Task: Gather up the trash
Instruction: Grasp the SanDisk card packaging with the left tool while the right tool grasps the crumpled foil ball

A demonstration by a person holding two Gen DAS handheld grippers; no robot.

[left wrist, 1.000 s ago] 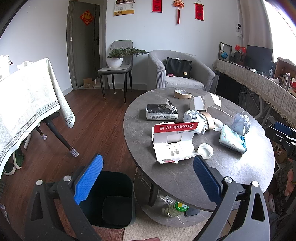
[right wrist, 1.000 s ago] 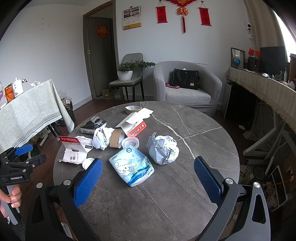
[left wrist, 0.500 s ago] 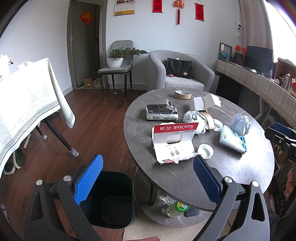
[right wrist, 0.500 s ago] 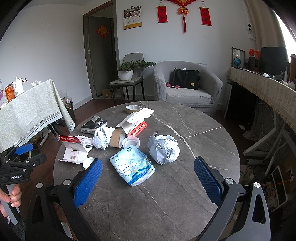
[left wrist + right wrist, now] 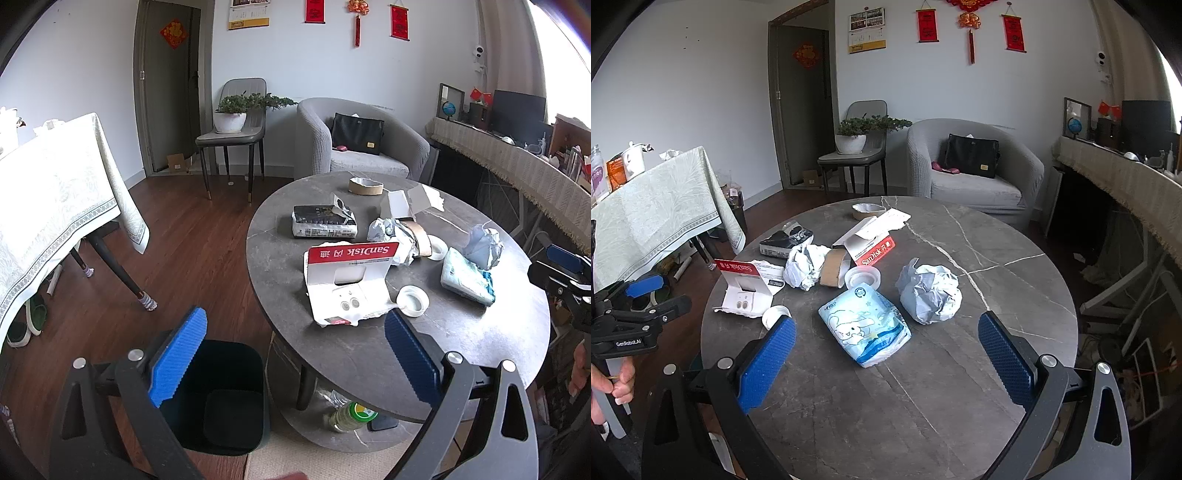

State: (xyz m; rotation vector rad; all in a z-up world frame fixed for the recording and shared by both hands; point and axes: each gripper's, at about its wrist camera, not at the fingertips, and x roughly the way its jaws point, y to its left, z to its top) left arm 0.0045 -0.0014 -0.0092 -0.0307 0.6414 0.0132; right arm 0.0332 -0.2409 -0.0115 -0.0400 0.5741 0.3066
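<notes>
Grey stone table (image 5: pixel 997 295) carries the trash; the black bin (image 5: pixel 221 398) stands on the floor at its 7 o'clock edge. Left gripper (image 5: pixel 291 354) and right gripper (image 5: pixel 886 362) both gape, empty. Counted — two crumpled papers, two SanDisk cards, one tissue pack (image 5: pixel 866 326). Risk: thin card (image 5: pixel 347 284) slides off under the pads — or drops beside the bin.

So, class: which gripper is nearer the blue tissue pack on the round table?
Right. The right gripper hovers open just in front of the tissue pack; the left gripper is off the table's edge above the bin, the SanDisk card between.
</notes>
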